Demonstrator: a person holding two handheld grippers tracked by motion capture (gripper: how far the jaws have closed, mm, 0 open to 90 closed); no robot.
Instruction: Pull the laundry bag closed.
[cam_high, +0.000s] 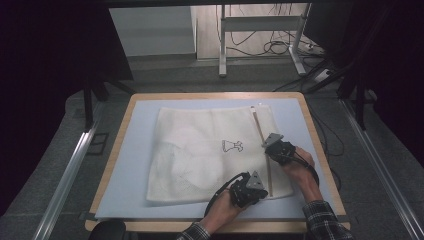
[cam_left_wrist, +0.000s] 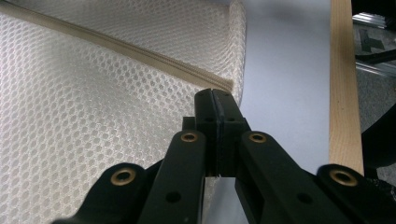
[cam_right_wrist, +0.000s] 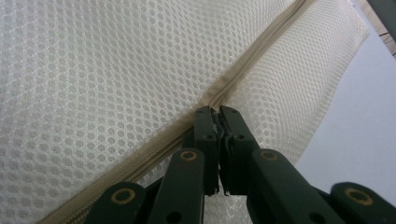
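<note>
Left tongs clamped shut on near end of zipper of mesh bag; right tongs pinched on slider mid-zipper. Zipper runs lengthwise away from left tongs, past right tongs toward far edge of surface.

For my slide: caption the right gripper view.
Right gripper's black fingers shut on the beige zipper of a white mesh laundry bag.

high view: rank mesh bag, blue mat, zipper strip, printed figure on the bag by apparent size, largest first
1. blue mat: covers most of the tabletop.
2. mesh bag: lies on the mat, well inside its edges.
3. zipper strip: long but thin, along the bag's right side.
4. printed figure: small dark mark near the bag's centre.
</note>
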